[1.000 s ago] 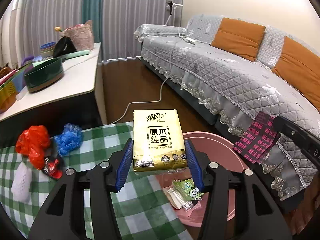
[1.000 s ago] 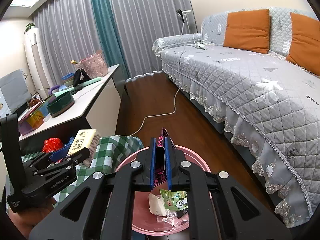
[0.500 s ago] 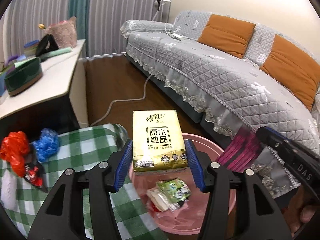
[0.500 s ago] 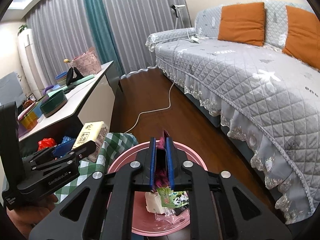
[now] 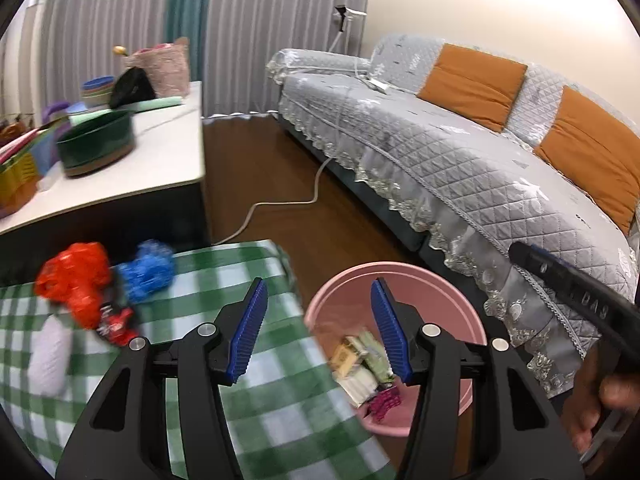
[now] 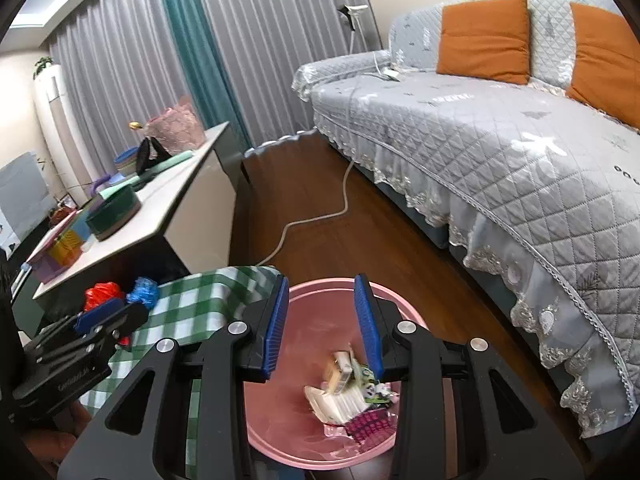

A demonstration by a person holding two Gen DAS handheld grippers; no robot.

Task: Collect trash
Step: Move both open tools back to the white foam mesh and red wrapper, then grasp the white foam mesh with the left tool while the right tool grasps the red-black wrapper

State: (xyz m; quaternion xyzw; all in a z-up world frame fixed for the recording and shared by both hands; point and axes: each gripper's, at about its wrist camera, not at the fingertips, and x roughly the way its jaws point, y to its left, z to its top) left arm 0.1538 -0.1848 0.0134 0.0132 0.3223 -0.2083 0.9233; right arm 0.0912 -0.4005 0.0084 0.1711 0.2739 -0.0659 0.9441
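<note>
A pink basin [image 5: 448, 304] [image 6: 280, 424] stands on the floor beside the green checked table [image 5: 256, 408]. In it lie the gold tissue pack [image 5: 345, 356] [image 6: 334, 372], a magenta wrapper [image 5: 385, 399] [image 6: 366, 424] and other wrappers. My left gripper [image 5: 318, 326] is open and empty above the table edge and basin rim. My right gripper [image 6: 322, 326] is open and empty above the basin. On the table lie a red bag [image 5: 76, 280] [image 6: 100, 294], a blue bag [image 5: 148, 270] [image 6: 142, 288], a red-black wrapper [image 5: 116, 322] and a white item [image 5: 48, 358].
A white sideboard [image 5: 160, 160] with a green bowl [image 5: 96, 148] and clutter stands behind the table. A grey sofa [image 5: 460, 168] with orange cushions runs along the right. A white cable [image 5: 280, 208] lies on the wooden floor between them.
Both grippers have opened. The gold tissue pack has dropped from the left gripper and the magenta wrapper from the right gripper into the pink basin. The left gripper has swung left.
</note>
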